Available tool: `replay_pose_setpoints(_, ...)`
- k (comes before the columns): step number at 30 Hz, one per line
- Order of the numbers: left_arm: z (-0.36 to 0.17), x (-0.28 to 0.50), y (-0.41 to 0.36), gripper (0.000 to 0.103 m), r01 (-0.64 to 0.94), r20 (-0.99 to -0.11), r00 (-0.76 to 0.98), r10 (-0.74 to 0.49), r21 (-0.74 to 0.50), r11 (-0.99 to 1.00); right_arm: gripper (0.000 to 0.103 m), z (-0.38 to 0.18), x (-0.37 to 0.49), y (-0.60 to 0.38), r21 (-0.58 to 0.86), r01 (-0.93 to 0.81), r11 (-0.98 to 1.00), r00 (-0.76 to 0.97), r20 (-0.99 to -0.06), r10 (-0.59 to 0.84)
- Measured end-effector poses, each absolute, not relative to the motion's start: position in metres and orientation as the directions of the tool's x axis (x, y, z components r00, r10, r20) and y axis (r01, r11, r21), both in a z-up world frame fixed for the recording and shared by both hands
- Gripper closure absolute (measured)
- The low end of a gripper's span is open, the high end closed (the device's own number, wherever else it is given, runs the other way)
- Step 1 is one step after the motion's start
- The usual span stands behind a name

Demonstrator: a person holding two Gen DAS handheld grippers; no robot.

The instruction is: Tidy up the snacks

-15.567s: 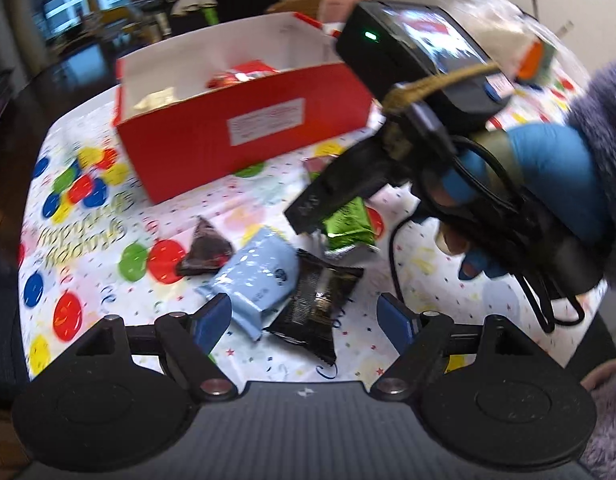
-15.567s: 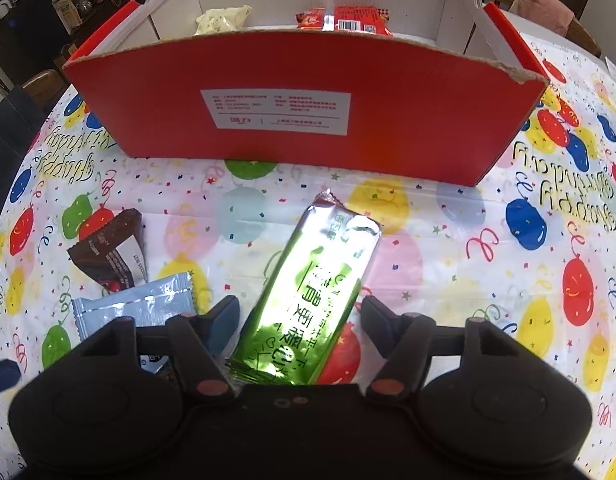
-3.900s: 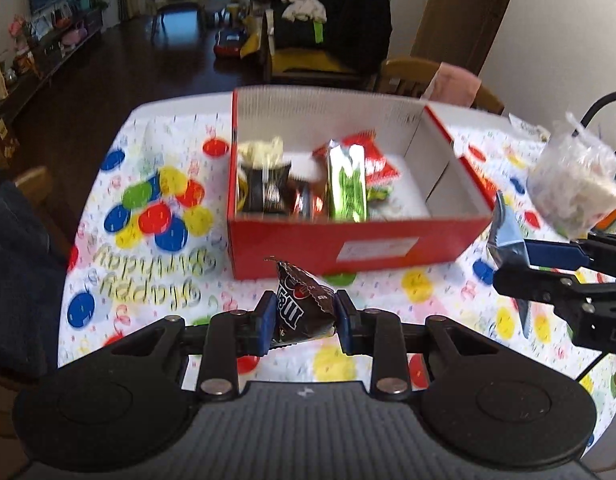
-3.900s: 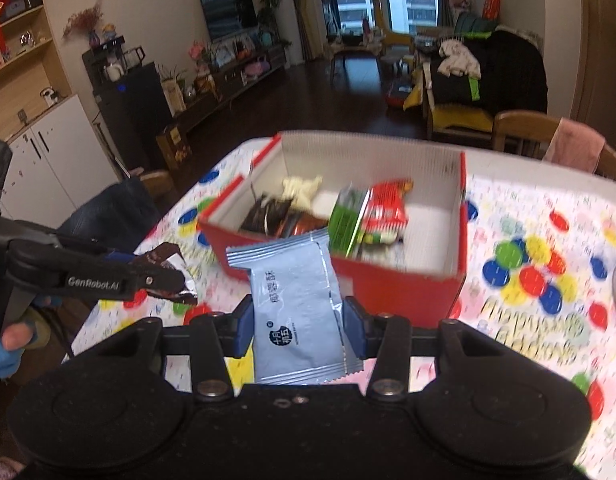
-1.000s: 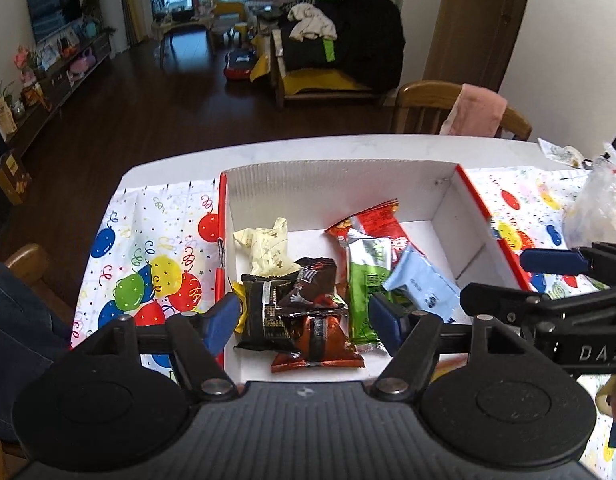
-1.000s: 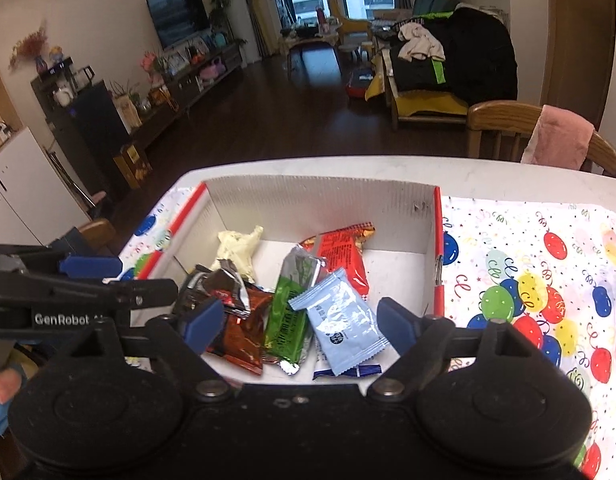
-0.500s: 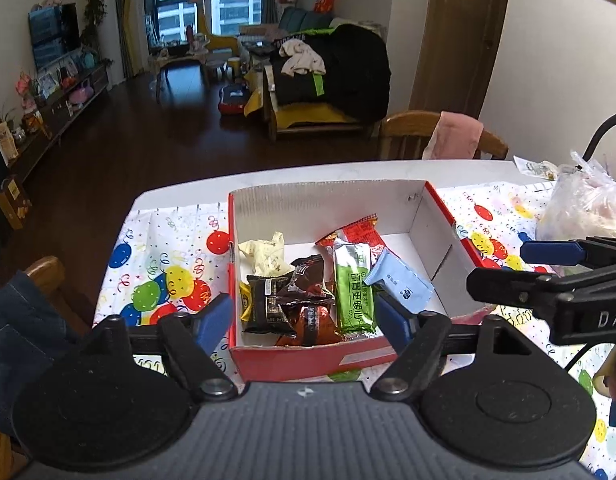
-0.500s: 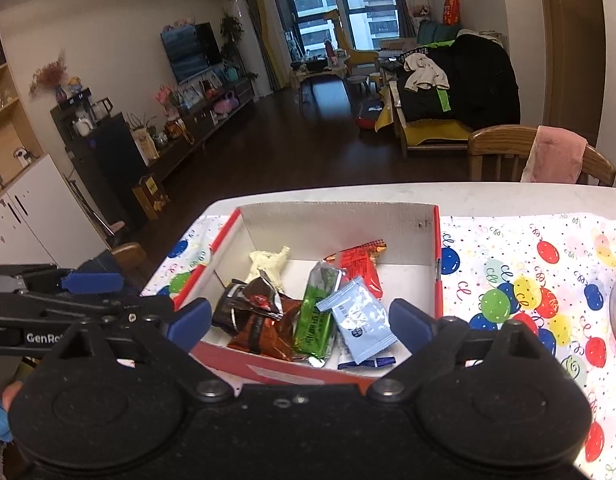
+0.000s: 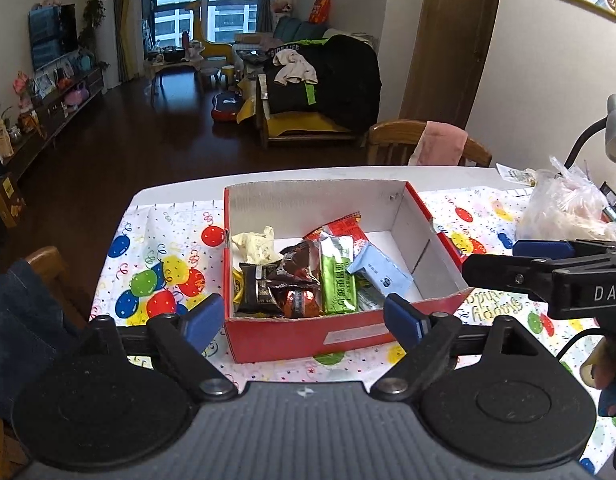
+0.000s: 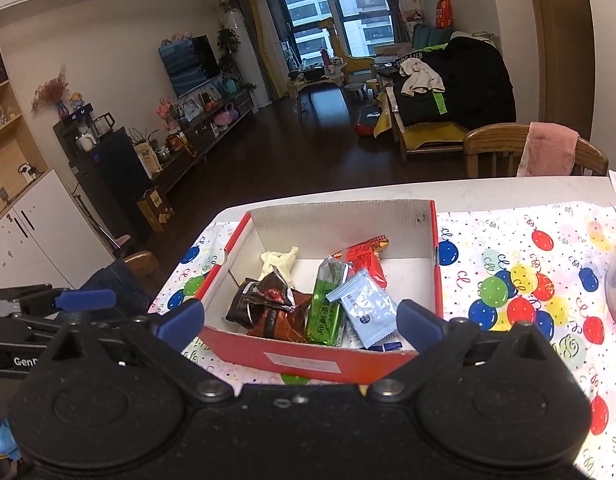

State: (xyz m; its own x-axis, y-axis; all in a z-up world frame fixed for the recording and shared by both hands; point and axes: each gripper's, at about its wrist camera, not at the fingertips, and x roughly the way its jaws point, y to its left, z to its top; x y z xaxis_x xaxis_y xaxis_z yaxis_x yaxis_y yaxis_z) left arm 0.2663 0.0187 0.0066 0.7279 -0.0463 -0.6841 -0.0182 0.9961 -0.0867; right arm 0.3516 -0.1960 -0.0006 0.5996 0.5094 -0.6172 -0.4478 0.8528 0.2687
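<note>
The snacks (image 9: 308,276) lie heaped in the red box (image 9: 300,336) on the counter (image 9: 168,216). The packets look light, soft and slippery; take hold at a crimped end seam. The left gripper (image 9: 304,320) and right gripper (image 10: 300,320) hover near the box's near wall, both spread and empty.
</note>
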Motion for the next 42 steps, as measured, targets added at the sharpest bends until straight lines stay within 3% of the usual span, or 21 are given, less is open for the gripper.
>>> replay_pose_setpoints(2, 0.008, 0.264, 0.02, 0.0, -0.016, -0.679, 0.732, -0.057, -0.1, 0.995, 0.0, 0.0, 0.348, -0.198, 0.273, -0.443, 0.854, 0.603, -0.614, 0.509)
replay_pose_setpoints(23, 0.012, 0.253, 0.02, 0.0, -0.065, -0.673, 0.739, -0.031, -0.117, 0.991, 0.0, 0.013, 0.328, -0.199, 0.193, -0.454, 0.87, 0.651, -0.594, 0.472)
replay_pose_setpoints(42, 0.013, 0.254, 0.019, 0.0, -0.074, -0.67, 0.742, -0.026, -0.12, 0.99, 0.0, 0.009, 0.331, -0.204, 0.229, -0.431, 0.873, 0.647, -0.596, 0.476)
